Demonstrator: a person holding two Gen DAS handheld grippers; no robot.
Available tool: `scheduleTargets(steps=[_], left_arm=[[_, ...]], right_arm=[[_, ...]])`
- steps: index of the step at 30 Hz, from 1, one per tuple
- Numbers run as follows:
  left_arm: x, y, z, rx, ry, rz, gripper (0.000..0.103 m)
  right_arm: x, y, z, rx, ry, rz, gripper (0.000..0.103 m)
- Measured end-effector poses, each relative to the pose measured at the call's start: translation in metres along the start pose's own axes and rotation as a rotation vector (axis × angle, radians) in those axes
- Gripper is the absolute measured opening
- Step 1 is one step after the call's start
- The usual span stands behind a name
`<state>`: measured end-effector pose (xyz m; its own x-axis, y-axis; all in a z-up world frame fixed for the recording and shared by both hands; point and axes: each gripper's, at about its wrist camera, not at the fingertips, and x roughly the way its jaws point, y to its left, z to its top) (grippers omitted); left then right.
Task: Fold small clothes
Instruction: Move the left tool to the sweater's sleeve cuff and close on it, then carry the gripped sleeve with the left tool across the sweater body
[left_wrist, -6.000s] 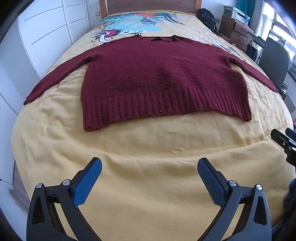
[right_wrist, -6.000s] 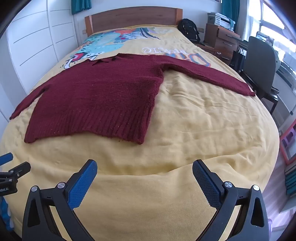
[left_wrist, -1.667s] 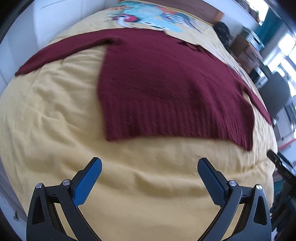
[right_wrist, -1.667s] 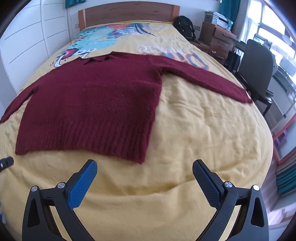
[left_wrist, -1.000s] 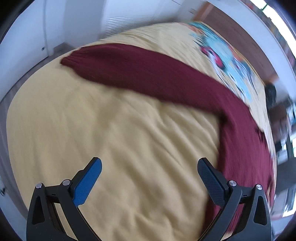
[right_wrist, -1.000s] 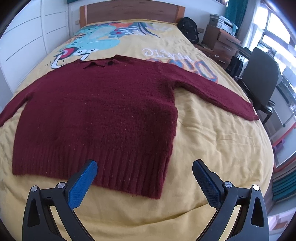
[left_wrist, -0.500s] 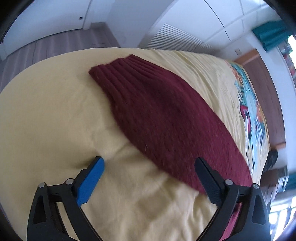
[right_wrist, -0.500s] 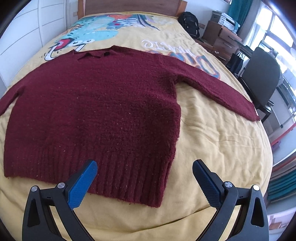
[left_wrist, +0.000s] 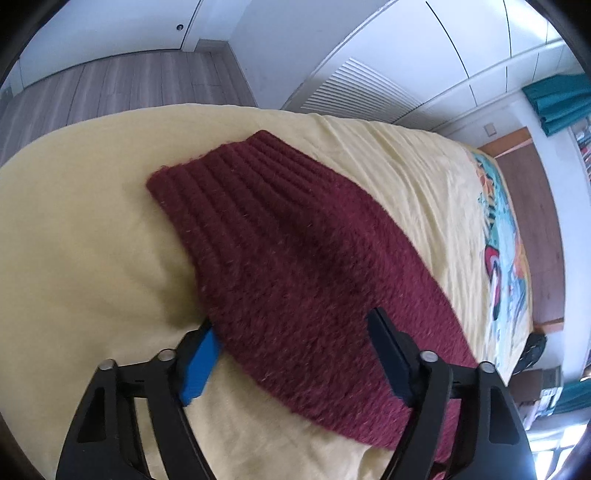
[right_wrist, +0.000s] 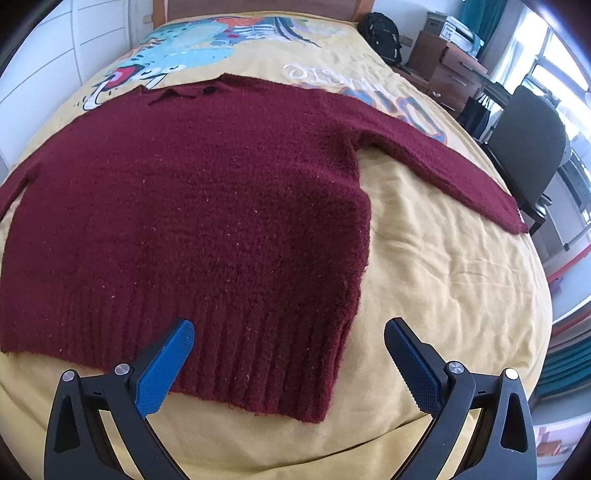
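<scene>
Closing on the sweater's left sleeve w/ the left gripper (left_wrist: 291, 332), right gripper (right_wrist: 288, 347) waiting wide at the hem.

Maroon knit sweater (right_wrist: 192, 206) lies flat, front up, on the yellow bed cover (right_wrist: 443, 280), collar toward 12 o'clock near the headboard, sleeves spread out to 9 and 3. Left view: sleeve (left_wrist: 295, 251) runs from its ribbed cuff (left_wrist: 236, 173) at 11 o'clock down to 5; gripper jaws are closing w/ the sleeve between them, one blue pad at the sleeve's edge on the cover, other finger over the knit; not yet pinched. Right view: jaws wide, empty, straddling the ribbed hem (right_wrist: 258, 369) approx at the sweater's right bottom corner, at 6 o'clock. Black chair (right_wrist: 524, 147) at 2 o'clock beside the bed.
</scene>
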<state>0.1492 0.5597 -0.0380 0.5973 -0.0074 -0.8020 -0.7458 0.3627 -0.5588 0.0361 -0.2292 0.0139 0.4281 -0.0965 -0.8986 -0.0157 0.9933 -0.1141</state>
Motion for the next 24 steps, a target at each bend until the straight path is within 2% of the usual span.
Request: scheduleTargets(steps=[2,5,7,11,17,24], left_arm=[[0.003,0.001,0.002,-0.019,0.020,-0.039,0.041],[0.012,-0.001,0.004,-0.053,0.040,-0.074,0.024],[0.016,-0.001,0.005,-0.074,0.048,-0.101,0.016],[0.012,-0.007,0.006,-0.056,0.039,-0.107,0.012],[0.003,-0.027,0.002,-0.025,0.036,-0.149,0.011],[-0.009,-0.066,-0.010,0.055,0.049,-0.144,0.011]], right_arm=[[0.002,-0.001,0.000,-0.003,0.000,0.001,0.103],[0.004,-0.004,0.001,-0.002,0.003,-0.002,0.103],[0.005,-0.006,0.000,0.002,0.005,-0.003,0.103],[0.008,-0.010,-0.001,0.009,0.011,-0.006,0.103],[0.010,-0.013,-0.003,0.015,0.011,0.002,0.103],[0.009,-0.024,-0.006,0.031,0.005,0.011,0.103]])
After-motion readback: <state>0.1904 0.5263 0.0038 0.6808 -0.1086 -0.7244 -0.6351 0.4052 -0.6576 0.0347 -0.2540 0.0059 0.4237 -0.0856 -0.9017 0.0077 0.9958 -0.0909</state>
